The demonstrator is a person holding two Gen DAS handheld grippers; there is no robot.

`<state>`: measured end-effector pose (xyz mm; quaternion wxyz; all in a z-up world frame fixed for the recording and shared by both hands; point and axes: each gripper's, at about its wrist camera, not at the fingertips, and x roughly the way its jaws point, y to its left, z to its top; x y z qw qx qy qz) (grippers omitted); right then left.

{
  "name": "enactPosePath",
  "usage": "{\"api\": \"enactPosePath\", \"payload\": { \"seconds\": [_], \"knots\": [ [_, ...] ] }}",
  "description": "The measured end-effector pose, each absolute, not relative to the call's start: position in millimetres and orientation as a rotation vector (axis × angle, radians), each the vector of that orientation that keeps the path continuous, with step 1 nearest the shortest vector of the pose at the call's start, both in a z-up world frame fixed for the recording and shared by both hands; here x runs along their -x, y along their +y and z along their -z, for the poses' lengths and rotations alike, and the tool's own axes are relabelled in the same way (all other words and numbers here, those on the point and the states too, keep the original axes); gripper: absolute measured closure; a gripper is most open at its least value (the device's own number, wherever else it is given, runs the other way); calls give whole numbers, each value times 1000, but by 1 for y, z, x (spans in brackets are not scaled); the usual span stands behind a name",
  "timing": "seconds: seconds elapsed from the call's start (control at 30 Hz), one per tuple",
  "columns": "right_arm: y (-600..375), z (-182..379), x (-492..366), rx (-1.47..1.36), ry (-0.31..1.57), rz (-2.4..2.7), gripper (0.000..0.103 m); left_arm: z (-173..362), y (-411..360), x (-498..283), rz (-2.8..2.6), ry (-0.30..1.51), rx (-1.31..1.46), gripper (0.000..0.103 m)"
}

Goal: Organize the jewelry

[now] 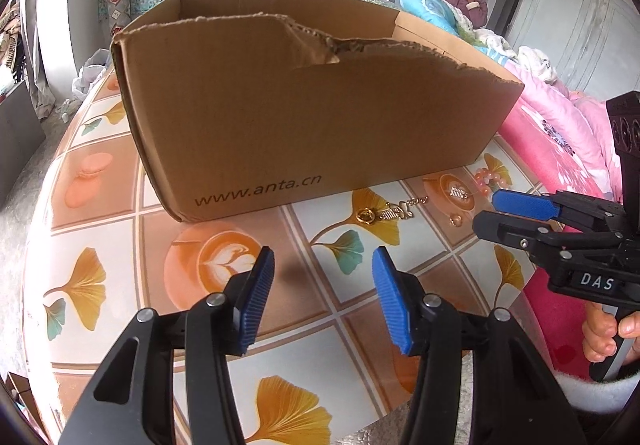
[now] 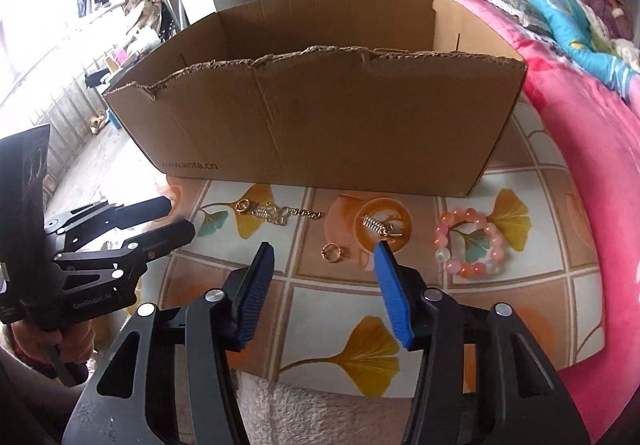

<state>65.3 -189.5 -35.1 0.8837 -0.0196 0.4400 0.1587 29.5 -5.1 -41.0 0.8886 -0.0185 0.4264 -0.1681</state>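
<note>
Left wrist view: left gripper (image 1: 323,297) spread, nothing between its pads, over the table (image 1: 100,213). Box (image 1: 304,117) at 12 o'clock. Gold chain (image 1: 390,212), comb clip (image 1: 459,192) and ring (image 1: 455,221) at 1 o'clock, beside the right gripper (image 1: 486,214).

Right wrist view: right gripper (image 2: 323,297) spread, empty. Ring (image 2: 331,253) at 12 o'clock; clip (image 2: 378,226) near; bead bracelet (image 2: 470,243) at 2 o'clock; chain (image 2: 276,214) at 11 o'clock; box (image 2: 320,117) behind
</note>
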Motion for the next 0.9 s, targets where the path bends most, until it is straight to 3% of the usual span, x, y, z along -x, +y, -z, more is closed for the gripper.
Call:
{"api": "enactPosePath", "payload": {
  "seconds": [0.3, 0.47, 0.6, 0.77, 0.9],
  "knots": [
    [-186, 54, -79, 133, 948, -381, 83, 44, -9, -34, 367, 887, 11, 53],
    [-184, 56, -77, 184, 918, -413, 84, 45, -13, -34, 385, 880, -13, 53],
    [-183, 55, -76, 196, 913, -428, 93, 42, -18, -35, 391, 861, -43, 54],
    [-188, 56, -73, 166, 905, -427, 93, 39, -27, -40, 390, 839, -73, 54],
    [-194, 56, -73, 140, 898, -426, 93, 41, -36, -48, 393, 840, -122, 66]
  ]
}}
